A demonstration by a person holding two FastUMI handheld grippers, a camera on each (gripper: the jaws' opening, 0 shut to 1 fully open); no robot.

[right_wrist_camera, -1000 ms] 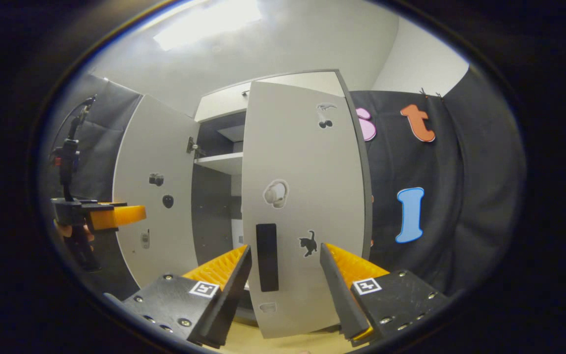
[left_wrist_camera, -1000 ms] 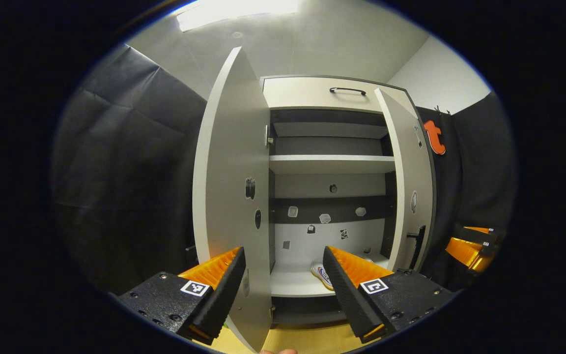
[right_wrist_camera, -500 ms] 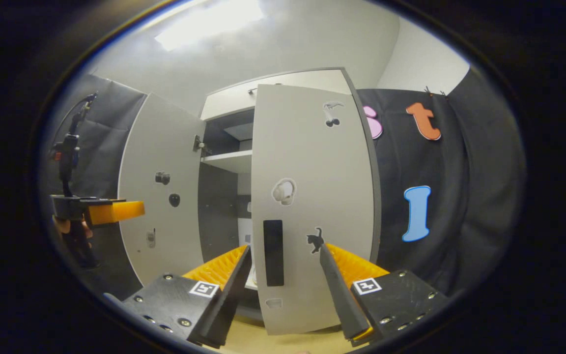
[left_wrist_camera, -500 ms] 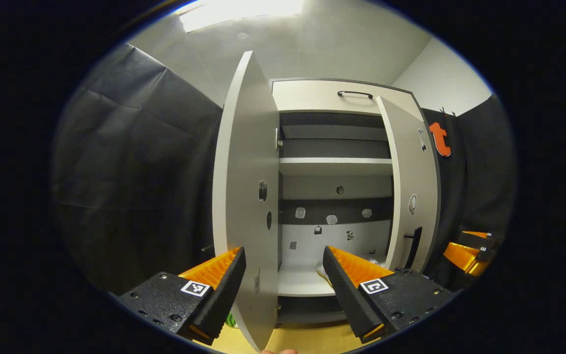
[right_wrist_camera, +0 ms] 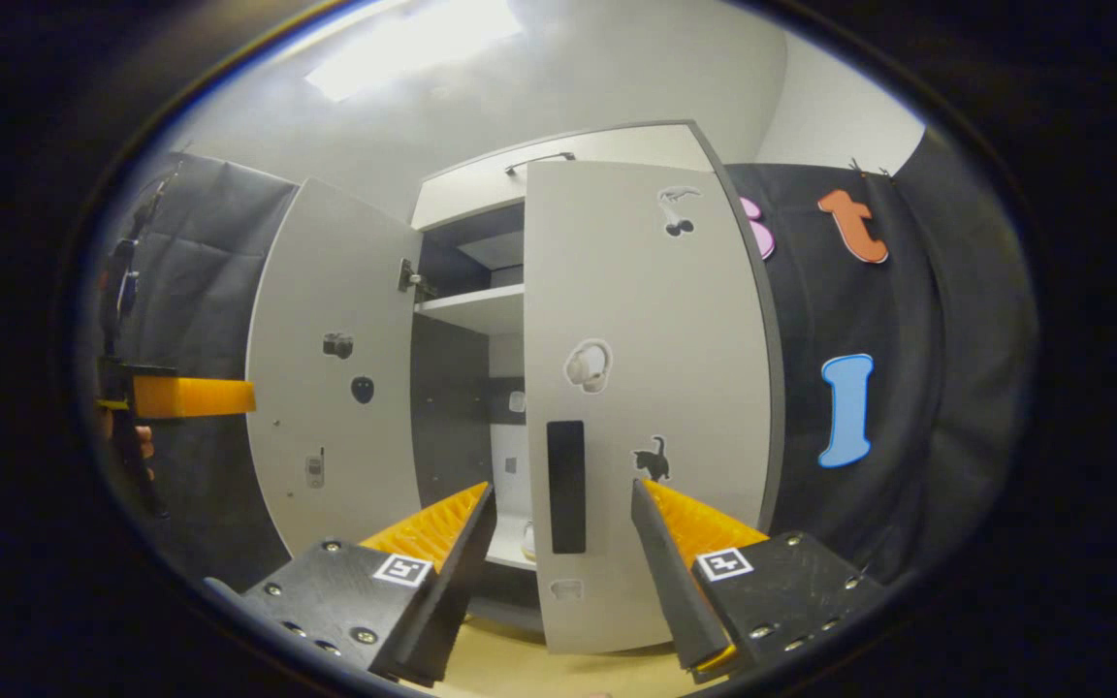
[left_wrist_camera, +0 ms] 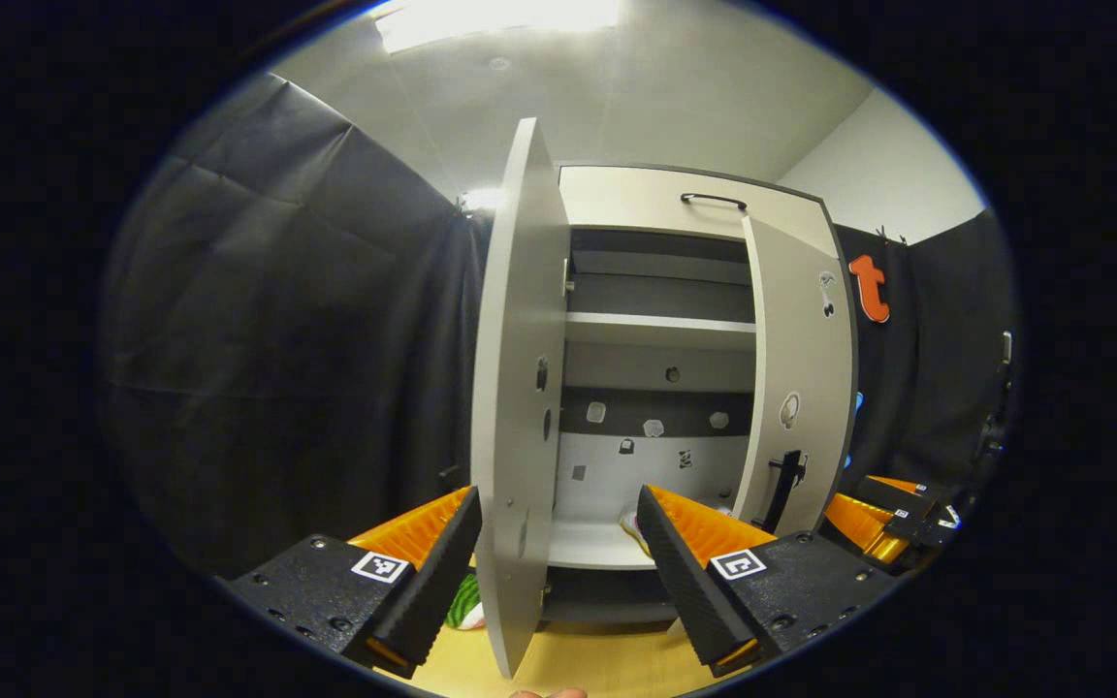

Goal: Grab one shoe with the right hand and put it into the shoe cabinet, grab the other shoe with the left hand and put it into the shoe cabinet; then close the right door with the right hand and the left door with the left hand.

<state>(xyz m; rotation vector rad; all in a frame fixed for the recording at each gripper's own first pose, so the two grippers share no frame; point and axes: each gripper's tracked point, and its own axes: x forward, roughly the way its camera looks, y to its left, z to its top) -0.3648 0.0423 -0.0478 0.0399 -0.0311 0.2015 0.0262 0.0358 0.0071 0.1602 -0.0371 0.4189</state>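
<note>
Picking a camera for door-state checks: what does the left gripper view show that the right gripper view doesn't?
Left gripper view: a shoe on the bottom shelf, the left door edge-on, a green item on the floor. Right gripper view: the right door from the front, with its handle and cat sticker. Both: the cabinet, with both doors not yet shut.

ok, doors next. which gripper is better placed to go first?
Right, probably. The right gripper is open and faces the right door, straddling its handle. The left gripper looks along the edge of the left door.
</note>
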